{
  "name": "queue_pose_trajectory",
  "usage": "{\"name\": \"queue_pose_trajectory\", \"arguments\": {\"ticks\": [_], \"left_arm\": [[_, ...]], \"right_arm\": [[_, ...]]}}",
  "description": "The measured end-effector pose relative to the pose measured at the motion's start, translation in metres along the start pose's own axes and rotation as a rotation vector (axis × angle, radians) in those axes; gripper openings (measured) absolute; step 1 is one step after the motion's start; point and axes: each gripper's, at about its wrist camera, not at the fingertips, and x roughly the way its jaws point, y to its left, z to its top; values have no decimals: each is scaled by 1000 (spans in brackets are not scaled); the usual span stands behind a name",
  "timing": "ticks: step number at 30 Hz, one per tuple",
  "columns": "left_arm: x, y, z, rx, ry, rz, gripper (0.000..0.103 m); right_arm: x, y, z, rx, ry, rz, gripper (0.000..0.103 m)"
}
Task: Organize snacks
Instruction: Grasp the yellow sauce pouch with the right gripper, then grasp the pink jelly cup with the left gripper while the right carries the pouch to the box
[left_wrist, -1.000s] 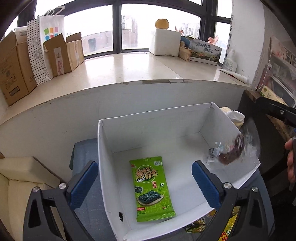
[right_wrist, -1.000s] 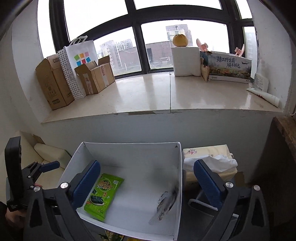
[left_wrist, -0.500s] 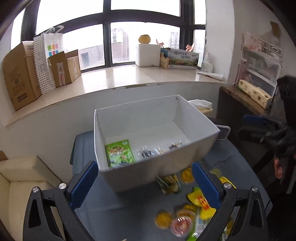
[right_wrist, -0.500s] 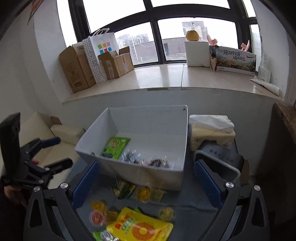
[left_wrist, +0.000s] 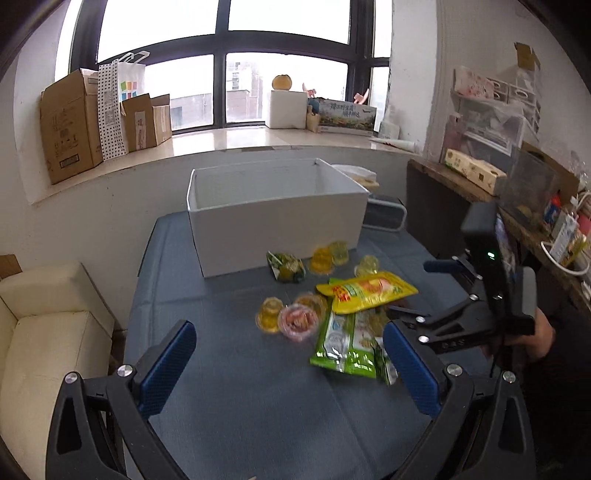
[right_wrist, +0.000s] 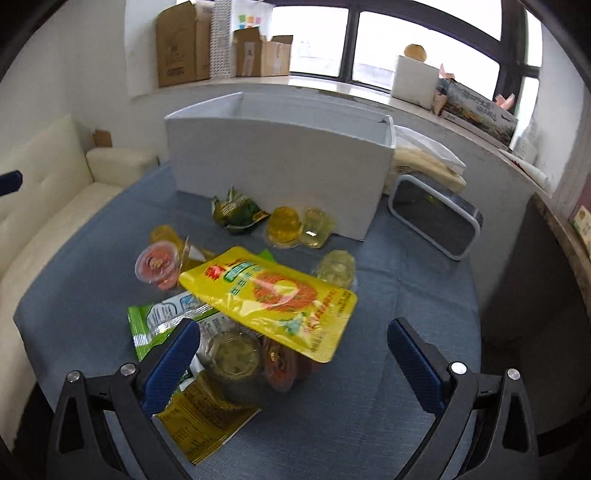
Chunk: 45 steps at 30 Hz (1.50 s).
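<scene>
Below my right tool (right_wrist: 293, 354), both tools spread apart and empty, lies a yellow pouch (right_wrist: 273, 295): light, floppy, slippery; I would pinch its edge.

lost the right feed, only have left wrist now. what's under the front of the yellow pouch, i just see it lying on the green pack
Observer: Right wrist view shows a clear cup with greenish filling tucked under the yellow pouch.
Operator: anything else under there
Observer: Yes, a small reddish-brown packet sits beside that cup, partly hidden by the pouch.
Operator: is the right gripper on anything
Observer: No, the right gripper is open, its jaws spread above the pouch's near end.
</scene>
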Motion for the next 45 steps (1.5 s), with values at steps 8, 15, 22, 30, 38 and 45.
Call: {"name": "queue_pose_trajectory", "arguments": {"ticks": [8,15,22,30,38,45], "left_arm": [[-2,-2,-9,-5,26,4,103],[10,-3,-16,-3,56,29,103],[22,-6,-16,5,65,12,103],[46,-1,-10,-22,85,-25,103],[105,11,-6,-64,173,-23,103],[158,2,-5,-50,230,6,101]], "right_arm": [[39,27,19,-194,72,-46,103],[59,20,32,-190,96,-25,42],[35,15,40,-181,33,30,23],[-15,-13,50,7,-52,144,23],[-81,-28,33,165,-180,198,23],[-107,-25,5,241,-208,244,23]]}}
